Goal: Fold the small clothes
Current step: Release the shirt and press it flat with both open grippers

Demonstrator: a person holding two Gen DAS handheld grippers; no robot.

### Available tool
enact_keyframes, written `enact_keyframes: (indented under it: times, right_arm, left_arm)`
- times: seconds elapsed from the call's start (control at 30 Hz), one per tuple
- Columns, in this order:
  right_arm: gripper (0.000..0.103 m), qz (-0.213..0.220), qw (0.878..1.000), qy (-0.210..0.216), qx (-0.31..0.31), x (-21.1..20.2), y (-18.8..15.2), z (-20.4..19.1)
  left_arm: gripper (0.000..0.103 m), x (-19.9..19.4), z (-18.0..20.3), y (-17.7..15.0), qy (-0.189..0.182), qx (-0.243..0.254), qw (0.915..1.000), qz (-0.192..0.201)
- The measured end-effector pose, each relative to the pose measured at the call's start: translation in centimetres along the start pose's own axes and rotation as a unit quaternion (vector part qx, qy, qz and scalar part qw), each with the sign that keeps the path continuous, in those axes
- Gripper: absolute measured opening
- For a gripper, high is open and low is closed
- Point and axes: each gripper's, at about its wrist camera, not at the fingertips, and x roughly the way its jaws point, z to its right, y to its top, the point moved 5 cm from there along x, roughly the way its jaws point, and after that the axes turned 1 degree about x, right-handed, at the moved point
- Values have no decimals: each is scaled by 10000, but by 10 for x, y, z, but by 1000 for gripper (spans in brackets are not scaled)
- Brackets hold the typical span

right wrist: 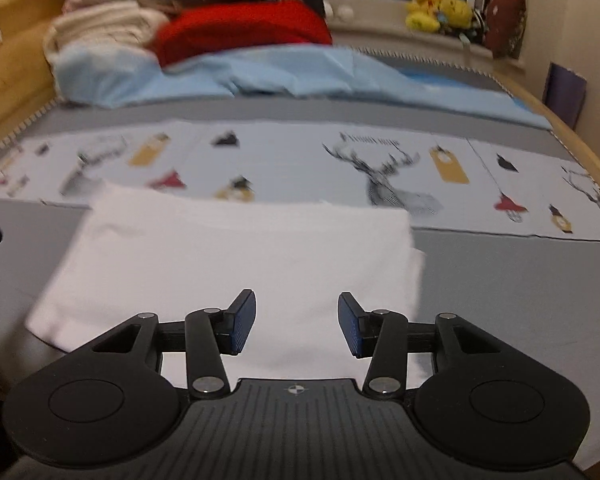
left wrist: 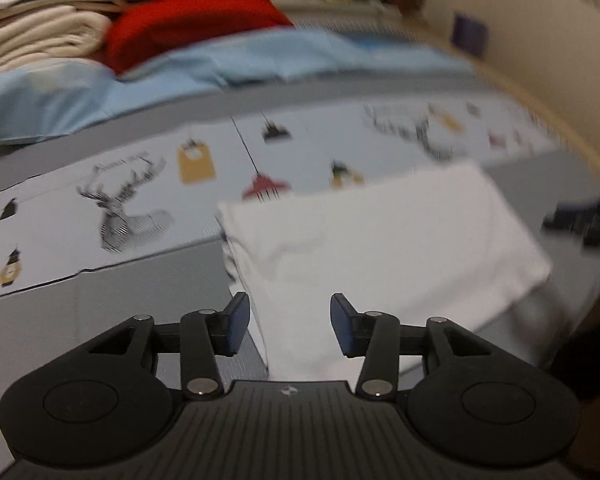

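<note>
White garment lies below both parted tongs — seemingly untouched.

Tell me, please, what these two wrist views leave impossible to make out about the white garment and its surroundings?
- White garment: its near edge is hidden behind the right gripper in the right wrist view, and behind the left gripper in the left wrist view.
- Garment type: folded and blurred, so it cannot be told.
- Dark object: cut off at the right edge and smeared in the left wrist view.
- Printed lettering above the deer: blurred.
</note>
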Motion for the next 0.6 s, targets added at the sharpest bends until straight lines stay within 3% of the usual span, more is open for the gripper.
enact_keyframes:
  times: [0.13,0.2,0.3,0.37,0.43,0.6]
  right_arm:
    - [48,147,9996,163,199,-5,-8,-32]
    - [48,117,9996,209,172,0,-11,-52]
    - [45,95,9994,311,-87,7,-17,-83]
    - [27,109,9987,447,-220,12,-19,-102]
    - [19,105,9976,592,-345,20,-21,-118]
    - [18,45,9948,840,-574,37,-27,-151]
  left_arm:
    - [51,-22,-11,-8,-72,-970,9950,223]
    - [51,-26,-17,-14,135,-1283,9916,109]
    - [51,-28,-22,-13,456,-1245,9911,123]
    - [51,-28,-29,-16,539,-1324,9897,81]
    - [51,-26,-36,-19,574,-1461,9876,-37]
    - [51,-19,-53,-23,681,-1615,9845,-88]
